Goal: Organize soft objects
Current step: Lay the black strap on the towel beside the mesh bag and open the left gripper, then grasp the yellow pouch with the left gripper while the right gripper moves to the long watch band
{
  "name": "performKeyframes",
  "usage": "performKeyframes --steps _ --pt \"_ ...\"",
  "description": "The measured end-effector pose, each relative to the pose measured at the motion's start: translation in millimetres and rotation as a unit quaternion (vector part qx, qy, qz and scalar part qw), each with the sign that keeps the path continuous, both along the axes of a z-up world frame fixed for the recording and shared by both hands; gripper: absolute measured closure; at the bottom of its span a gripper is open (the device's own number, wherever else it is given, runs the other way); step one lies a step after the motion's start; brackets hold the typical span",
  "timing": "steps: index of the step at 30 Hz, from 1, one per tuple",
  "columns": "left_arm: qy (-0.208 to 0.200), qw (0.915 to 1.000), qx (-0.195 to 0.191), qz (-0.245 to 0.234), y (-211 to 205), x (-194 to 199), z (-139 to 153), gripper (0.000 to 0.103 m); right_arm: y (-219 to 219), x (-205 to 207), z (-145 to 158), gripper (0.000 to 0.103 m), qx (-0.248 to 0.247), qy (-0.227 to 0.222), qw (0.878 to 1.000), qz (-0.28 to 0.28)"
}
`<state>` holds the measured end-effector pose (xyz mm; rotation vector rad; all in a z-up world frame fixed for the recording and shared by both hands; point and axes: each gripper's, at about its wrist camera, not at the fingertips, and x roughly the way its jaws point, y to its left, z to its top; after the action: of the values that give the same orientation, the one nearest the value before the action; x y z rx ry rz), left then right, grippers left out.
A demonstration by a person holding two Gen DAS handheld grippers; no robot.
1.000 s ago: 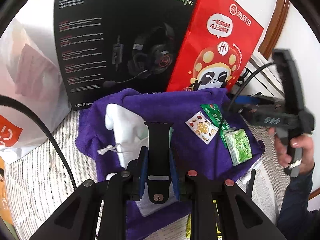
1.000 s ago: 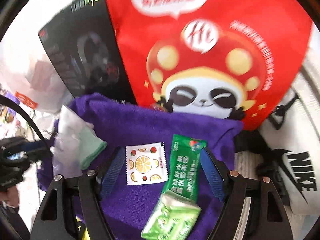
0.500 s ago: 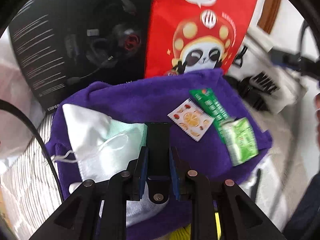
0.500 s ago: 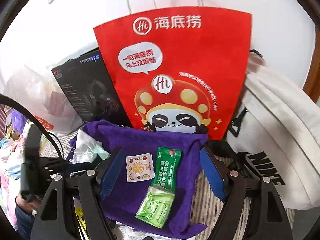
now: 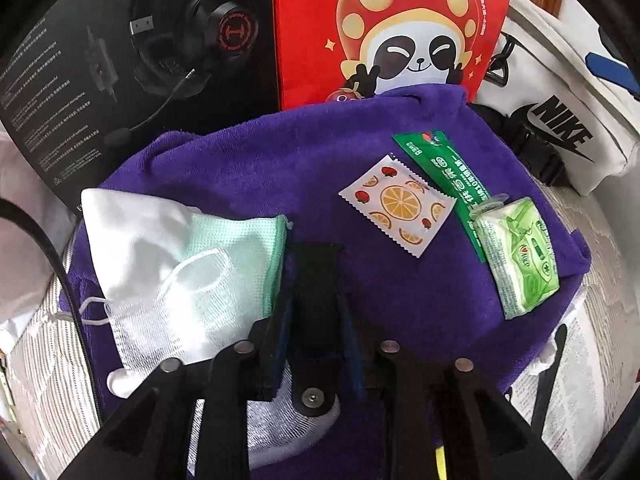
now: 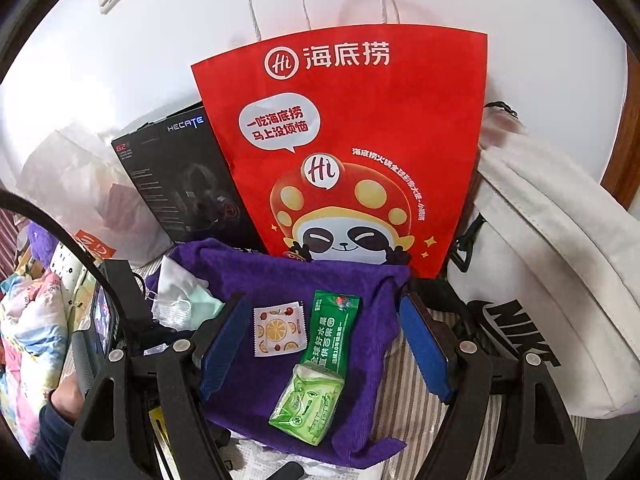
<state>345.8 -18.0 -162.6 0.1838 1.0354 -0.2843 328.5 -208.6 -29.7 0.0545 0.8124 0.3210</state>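
Note:
A purple towel (image 5: 280,168) (image 6: 280,276) lies spread on striped bedding. On its left rests a clear packet holding a pale green face mask (image 5: 180,256) (image 6: 180,300). My left gripper (image 5: 316,304) (image 6: 120,312) is low over the packet's right edge. Its jaws are opening and the pads no longer pinch the packet. A black strap-like piece stands between them; whether it is held I cannot tell. An orange-print sachet (image 5: 398,204) (image 6: 278,330), a green sachet (image 5: 444,176) (image 6: 332,332) and a green tissue pack (image 5: 516,256) (image 6: 308,404) lie on the right. My right gripper (image 6: 324,340) hangs open above them, holding nothing.
A red panda paper bag (image 6: 348,152) and a black headset box (image 6: 180,176) stand against the wall behind the towel. A white Nike bag (image 6: 560,300) lies to the right, a plastic bag (image 6: 72,184) to the left. A person's hand (image 6: 64,400) shows at lower left.
The left gripper has come down onto the towel; the mask packet that hung from it now lies flat, and its pads stand wider. The right gripper has pulled up and back from the sachets.

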Motion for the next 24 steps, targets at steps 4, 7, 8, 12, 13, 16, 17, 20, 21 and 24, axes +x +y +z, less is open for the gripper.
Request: performKeyframes --steps 4,7,8,12,13,16,17,20,21,24 --pt "0.01 0.9998 -0.014 -0.004 -0.9 -2.9 -2.7 0.062 0.3 -6.4 3.4 0.026 -0.007 0.002 1.0 -0.007" --pt "0.01 0.9999 -0.01 -0.005 -2.7 -13.5 1.5 0.056 2.9 -15.0 8.7 0.026 -0.014 -0.004 1.0 -0.005" --pt "0.008 0.9999 -0.011 -0.007 -3.6 -17.0 4.2 0.056 3.6 -18.4 11.0 0.026 -0.016 -0.006 1.0 -0.006" --pt "-0.006 0.9998 -0.017 -0.009 1.2 -36.0 20.8 0.045 3.2 -37.8 18.3 0.026 -0.006 -0.013 1.0 -0.011" --pt "-0.011 0.9997 -0.019 -0.012 3.5 -44.0 26.8 0.043 2.7 -43.0 18.6 0.026 -0.002 -0.014 1.0 -0.011" --pt "-0.031 0.9992 -0.017 -0.018 9.8 -66.1 37.7 0.042 1.3 -65.0 14.4 0.026 0.003 -0.006 1.0 -0.012" --pt "-0.036 0.999 -0.018 -0.02 13.1 -73.8 39.1 0.042 1.2 -70.0 12.6 0.026 0.002 -0.003 1.0 -0.012" --pt "-0.036 0.9987 -0.028 -0.021 18.6 -87.2 41.9 0.042 0.7 -95.1 1.7 0.026 0.001 0.007 1.0 -0.013" --pt "-0.038 0.9986 -0.028 -0.023 18.6 -92.9 40.6 0.042 -1.0 -106.2 -4.1 0.026 0.003 0.013 1.0 -0.014" --pt "-0.044 0.9982 -0.019 -0.036 15.3 -109.9 33.5 0.042 -6.0 -130.8 -18.4 0.026 0.01 0.023 0.999 -0.02"
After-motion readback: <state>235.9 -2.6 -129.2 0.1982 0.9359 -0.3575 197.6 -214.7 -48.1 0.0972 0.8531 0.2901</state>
